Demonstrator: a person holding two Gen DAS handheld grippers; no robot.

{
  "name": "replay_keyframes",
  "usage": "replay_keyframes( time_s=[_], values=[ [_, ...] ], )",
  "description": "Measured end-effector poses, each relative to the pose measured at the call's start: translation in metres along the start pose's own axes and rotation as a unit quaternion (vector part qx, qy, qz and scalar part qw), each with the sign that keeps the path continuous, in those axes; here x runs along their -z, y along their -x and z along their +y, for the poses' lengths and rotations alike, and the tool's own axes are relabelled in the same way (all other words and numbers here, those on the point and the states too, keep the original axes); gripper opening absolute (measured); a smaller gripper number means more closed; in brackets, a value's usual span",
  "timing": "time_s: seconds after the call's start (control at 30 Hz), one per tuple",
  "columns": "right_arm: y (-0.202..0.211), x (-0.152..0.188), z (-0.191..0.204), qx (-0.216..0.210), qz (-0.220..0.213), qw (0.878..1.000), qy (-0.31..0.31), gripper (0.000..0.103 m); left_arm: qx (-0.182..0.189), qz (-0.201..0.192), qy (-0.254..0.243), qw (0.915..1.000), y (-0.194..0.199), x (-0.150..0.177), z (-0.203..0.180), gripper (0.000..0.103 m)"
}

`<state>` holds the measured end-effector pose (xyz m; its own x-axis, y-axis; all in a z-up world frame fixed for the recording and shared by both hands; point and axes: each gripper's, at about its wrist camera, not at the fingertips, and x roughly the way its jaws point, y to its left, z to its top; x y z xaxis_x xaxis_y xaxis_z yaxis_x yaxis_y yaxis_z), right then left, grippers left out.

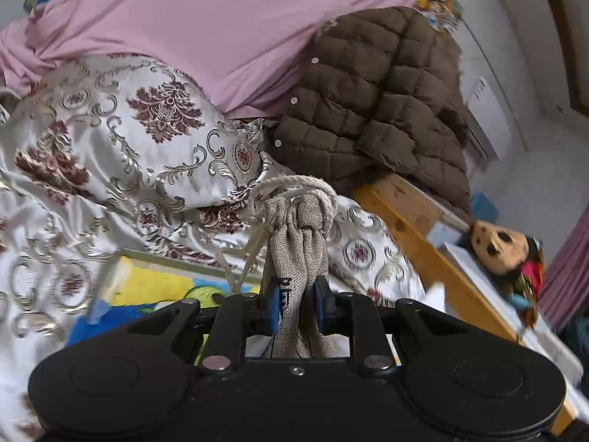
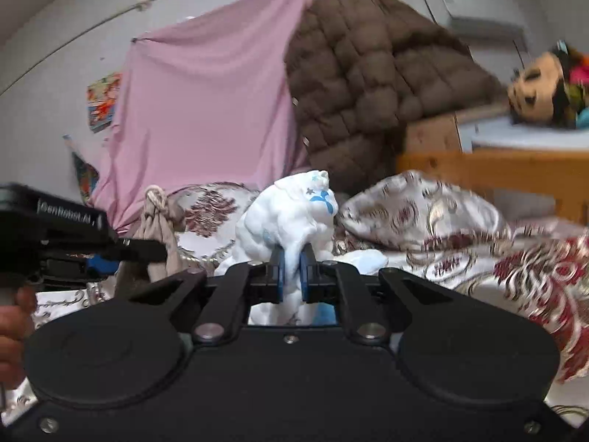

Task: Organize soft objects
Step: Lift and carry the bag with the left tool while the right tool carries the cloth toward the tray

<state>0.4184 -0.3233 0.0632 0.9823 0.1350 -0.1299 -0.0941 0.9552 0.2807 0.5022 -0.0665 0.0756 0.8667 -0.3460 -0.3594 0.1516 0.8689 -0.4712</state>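
Gripping a beige woven drawstring pouch point(image 1: 294, 254), the left gripper point(image 1: 297, 307) has its blue pads point(image 1: 271, 307) pressed into the cloth below the gathered neck. The pouch stands upright between the fingers, and its pale rope cord point(image 1: 291, 188) loops over the top and trails down the left side. Seen from the right wrist, the same pouch point(image 2: 156, 221) hangs off that gripper at the far left, with part of a hand point(image 2: 13, 316) on the handle beneath.

The right gripper point(image 2: 292, 274) is nearly closed, pinching a thin fold of a white plush toy with blue markings point(image 2: 294, 213). The toy bulges up above the pads and is held clear of the bedding (edges blurred, so I cannot tell which way it faces).

Both held things are over a bed covered in a white satin quilt with dark red and gold flourishes point(image 1: 121, 136). A bright yellow and blue picture board point(image 1: 154, 287) lies on the quilt just below the pouch.

Behind, a pink sheet point(image 1: 206, 29) is draped against the wall, and a brown quilted jacket point(image 1: 379, 99) lies heaped beside it at the bed's wooden rail point(image 1: 423, 235). Beyond the rail a rag doll with a tan face point(image 1: 500, 246) lies on a pale surface, well apart from both grippers.
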Motion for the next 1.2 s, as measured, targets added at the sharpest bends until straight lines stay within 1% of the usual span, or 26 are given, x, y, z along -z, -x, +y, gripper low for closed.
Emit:
replay_keyframes(
  time_s=[0.03,0.1,0.2,0.23,0.37,0.5,0.6,0.63,0.7,0.73,0.8,0.97,1.1,1.2],
  values=[
    [-0.012,0.005,0.000,0.002,0.007,1.000,-0.008,0.003,0.001,-0.004,0.005,1.0000,-0.010,-0.002,-0.002,0.020],
    [-0.034,0.008,-0.013,0.005,0.026,0.999,-0.024,0.003,0.001,-0.010,0.011,0.9999,-0.024,-0.002,-0.005,0.020],
    [-0.053,0.024,-0.029,0.015,0.061,0.997,-0.040,0.003,-0.004,-0.005,0.012,0.9999,-0.043,0.007,-0.007,0.021],
    [-0.054,0.029,-0.026,0.019,0.070,0.996,-0.045,0.003,-0.005,0.000,0.011,0.9999,-0.047,0.011,-0.007,0.021],
    [-0.063,0.043,-0.038,0.027,0.100,0.992,-0.066,0.003,-0.016,0.019,0.013,0.9996,-0.058,0.024,-0.001,0.021],
    [-0.070,0.052,-0.045,0.026,0.106,0.991,-0.073,0.003,-0.020,0.031,0.016,0.9992,-0.057,0.026,0.003,0.021],
    [-0.080,0.052,-0.047,0.022,0.104,0.992,-0.071,0.003,-0.021,0.039,0.012,0.9989,-0.055,0.026,0.003,0.021],
    [-0.081,0.047,-0.045,0.019,0.104,0.992,-0.072,0.003,-0.022,0.043,0.010,0.9988,-0.055,0.025,0.002,0.021],
    [-0.078,0.044,-0.040,0.018,0.106,0.992,-0.071,0.004,-0.026,0.050,0.006,0.9984,-0.055,0.025,-0.001,0.022],
    [-0.064,0.040,-0.030,0.017,0.107,0.992,-0.071,0.004,-0.029,0.052,0.005,0.9982,-0.056,0.025,-0.002,0.022],
    [-0.059,0.038,-0.027,0.017,0.108,0.991,-0.072,0.004,-0.033,0.055,0.004,0.9979,-0.059,0.026,-0.004,0.022],
    [-0.064,0.040,-0.030,0.014,0.110,0.991,-0.078,0.004,-0.049,0.066,-0.008,0.9966,-0.075,0.025,-0.008,0.022],
    [-0.076,0.039,-0.036,0.006,0.106,0.990,-0.096,0.004,-0.058,0.075,-0.002,0.9955,-0.094,0.023,-0.006,0.023],
    [-0.083,0.039,-0.042,0.012,0.114,0.988,-0.104,0.004,-0.076,0.088,-0.005,0.9932,-0.111,0.026,-0.004,0.024]
  ],
)
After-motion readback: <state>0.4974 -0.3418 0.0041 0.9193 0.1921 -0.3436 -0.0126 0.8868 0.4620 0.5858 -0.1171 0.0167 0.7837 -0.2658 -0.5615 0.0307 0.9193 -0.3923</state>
